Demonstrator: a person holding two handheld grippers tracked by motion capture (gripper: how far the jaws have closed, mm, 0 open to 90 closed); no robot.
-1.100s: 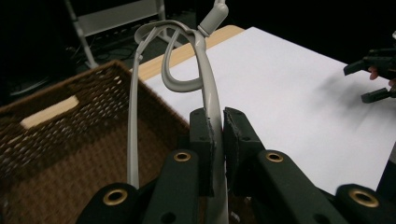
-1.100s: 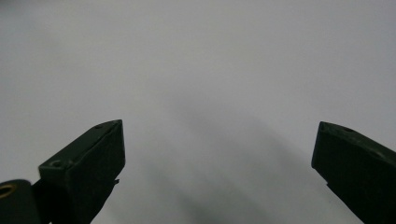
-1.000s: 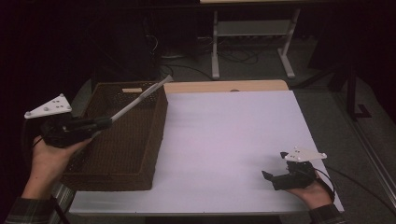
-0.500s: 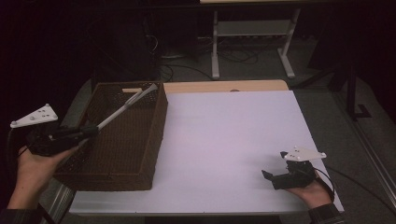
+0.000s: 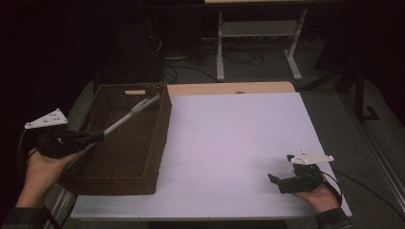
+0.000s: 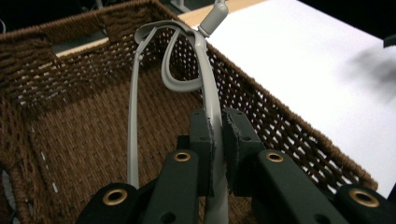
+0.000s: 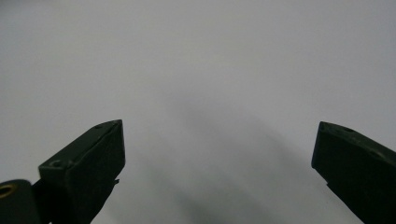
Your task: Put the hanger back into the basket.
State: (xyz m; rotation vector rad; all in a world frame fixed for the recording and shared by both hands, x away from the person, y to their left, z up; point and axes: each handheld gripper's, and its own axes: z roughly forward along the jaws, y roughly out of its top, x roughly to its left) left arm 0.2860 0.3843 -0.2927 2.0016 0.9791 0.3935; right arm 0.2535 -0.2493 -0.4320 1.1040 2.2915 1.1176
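Observation:
A long grey utensil [image 5: 129,117] with looped grey arms [image 6: 180,70] slants over the brown wicker basket [image 5: 165,119] at the table's left. Its far end hangs just inside the basket's far right corner. My left gripper [image 5: 98,136] is shut on the utensil's handle, and in the left gripper view the pads [image 6: 205,135] press it from both sides above the basket's woven floor [image 6: 79,135]. My right gripper [image 5: 280,168] rests low over the white table [image 5: 229,138] at the near right, held in a hand. Its jaws [image 7: 219,135] stand wide apart with nothing between them.
The basket takes up the left third of the table, with tall woven walls [image 6: 280,126]. A bare wooden strip [image 5: 229,88] runs along the table's far edge. Behind it on the dark floor stand a metal rack's legs [image 5: 219,57] and some cables.
My left hand has drawn back to the left and sunk, taking the utensil with it. The utensil's far end has dropped from above the basket's far rim to just inside it. The right hand has stayed put.

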